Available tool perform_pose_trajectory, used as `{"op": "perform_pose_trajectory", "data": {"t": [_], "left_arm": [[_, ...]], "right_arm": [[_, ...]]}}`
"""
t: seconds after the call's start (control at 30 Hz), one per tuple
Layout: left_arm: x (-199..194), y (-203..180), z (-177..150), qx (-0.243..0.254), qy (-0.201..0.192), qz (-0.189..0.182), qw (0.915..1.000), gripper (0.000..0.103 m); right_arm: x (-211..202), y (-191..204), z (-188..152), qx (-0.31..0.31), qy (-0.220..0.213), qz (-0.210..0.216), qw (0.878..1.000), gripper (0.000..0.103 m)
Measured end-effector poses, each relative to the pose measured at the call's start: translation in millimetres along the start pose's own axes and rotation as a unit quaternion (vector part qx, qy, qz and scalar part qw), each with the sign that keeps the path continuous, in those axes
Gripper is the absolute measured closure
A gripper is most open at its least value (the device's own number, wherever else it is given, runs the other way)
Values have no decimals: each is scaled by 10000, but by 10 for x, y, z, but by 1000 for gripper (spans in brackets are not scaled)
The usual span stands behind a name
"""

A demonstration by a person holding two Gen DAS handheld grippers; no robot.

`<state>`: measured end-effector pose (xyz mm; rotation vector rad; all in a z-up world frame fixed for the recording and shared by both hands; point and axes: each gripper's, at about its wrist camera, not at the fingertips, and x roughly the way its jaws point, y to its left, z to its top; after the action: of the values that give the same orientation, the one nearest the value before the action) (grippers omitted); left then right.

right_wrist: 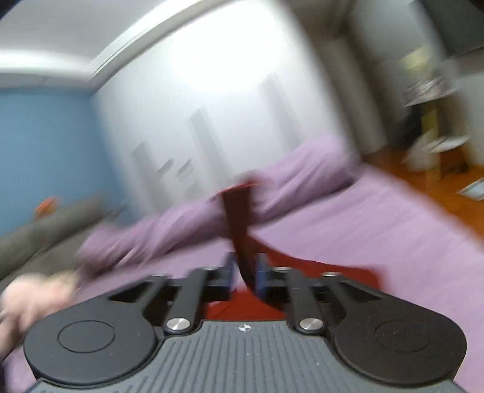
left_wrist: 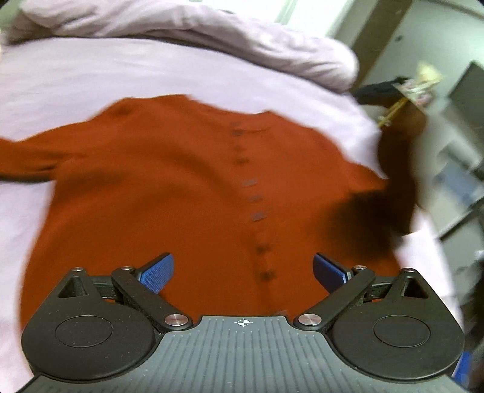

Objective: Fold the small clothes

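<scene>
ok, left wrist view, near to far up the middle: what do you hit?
Left tool, jaws open → rust-red cardigan lying flat, button row running away from the camera → lilac bedsheet → bunched lilac duvet.

Each gripper has a grey ribbed body with a small crosshair mark, two round black discs and black link arms with silver screws. The left gripper (left_wrist: 243, 270) carries blue textured pads (left_wrist: 158, 273). The right gripper (right_wrist: 245, 276) looks the same but blurred.

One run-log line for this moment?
cardigan flat on bed | left gripper open above hem | right gripper lifting sleeve
</scene>
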<state>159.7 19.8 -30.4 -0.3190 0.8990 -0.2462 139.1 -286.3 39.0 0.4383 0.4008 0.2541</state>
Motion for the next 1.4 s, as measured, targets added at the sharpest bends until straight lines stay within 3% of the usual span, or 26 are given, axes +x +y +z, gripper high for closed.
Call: {"op": "perform_pose_trajectory", "data": {"t": [0.1,0.2,0.27,0.47,0.53,0.67,0.77,0.83,0.97,1.1,1.27,1.4], "left_arm": [[230,-15,149,-64,183,-450,9988,11],[560,82,261,-544,673,-769,9933,25],[707,86,301,-793,830,-1005,9883,27],[1094,119,349,-1286,1185,-1175,9776,40],[1239,138,351,-1465,1288,-1105,9745,49],[1372,161,427,-1654,1258,-1092,9721,89],[1375,147,494,-1630,1232,-1112,9726,92],[1299,110,568,-1441,1053,-1104,9777,93],[914,39,828,-960,408,-1181,9875,93],[533,100,1089,-349,-361,-863,9950,93],[646,472,1164,-423,-206,-253,9986,93],[546,662,1200,-336,-452,-167,9983,93]], "right_arm": [[43,-20,-383,431,466,-85,9979,46],[3,-205,-647,1104,852,-307,9897,46],[-100,-312,-797,1465,933,-382,9841,46],[-255,-593,-993,1805,1095,-600,9756,46],[-249,-621,-1073,1914,1092,-616,9735,46],[-213,-624,-1068,1927,1106,-668,9727,46],[-153,-614,-1056,1905,1174,-722,9720,46],[-107,-591,-1037,1832,1231,-750,9724,46],[-68,-571,-926,1600,1158,-831,9768,46],[12,-566,-759,1358,1087,-934,9803,46],[354,-615,-666,979,1385,-1205,9781,45],[558,-709,-481,862,1281,-1424,9777,45]]}}
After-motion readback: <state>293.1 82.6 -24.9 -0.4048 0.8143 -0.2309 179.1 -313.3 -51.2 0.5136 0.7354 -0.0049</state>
